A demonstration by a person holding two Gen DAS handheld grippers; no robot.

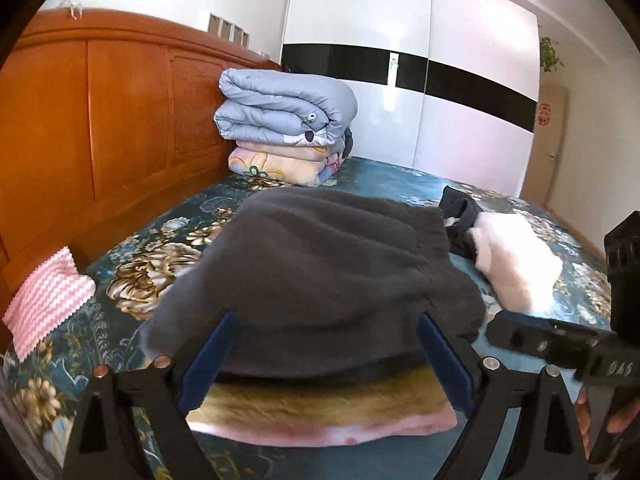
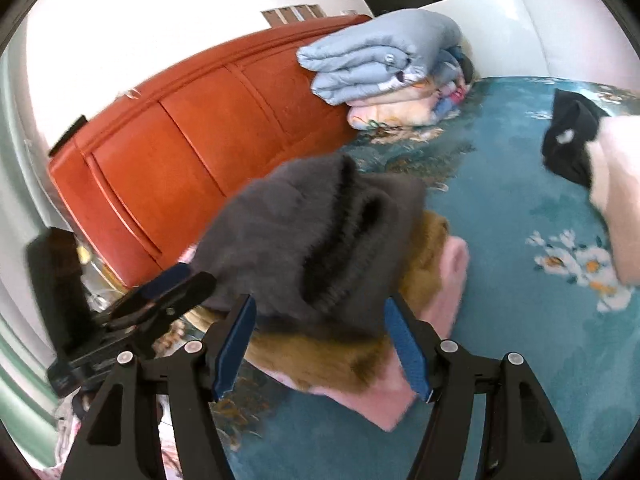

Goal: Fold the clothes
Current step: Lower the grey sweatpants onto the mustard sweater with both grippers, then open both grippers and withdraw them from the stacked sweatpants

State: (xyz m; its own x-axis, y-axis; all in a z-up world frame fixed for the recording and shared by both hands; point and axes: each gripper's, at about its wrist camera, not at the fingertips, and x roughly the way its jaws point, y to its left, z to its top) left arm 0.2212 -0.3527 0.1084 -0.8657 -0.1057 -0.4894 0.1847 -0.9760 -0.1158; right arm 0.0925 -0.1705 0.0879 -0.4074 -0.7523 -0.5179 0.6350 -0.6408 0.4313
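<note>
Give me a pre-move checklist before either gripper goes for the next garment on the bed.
1. Left gripper free: ok, jaws open, nothing pinched.
2. Right gripper free: ok, jaws open, nothing pinched.
3. Grey garment on the stack: ok, it lies on the brown piece and pink piece.
4. Stack neat: not ok, in the right wrist view the grey layers gape and bulge.
5. Next garment in sight: ok, the white garment and black garment lie unfolded on the bedspread.
6. Grippers clear of each other: cannot tell, they are close together beside the stack.
</note>
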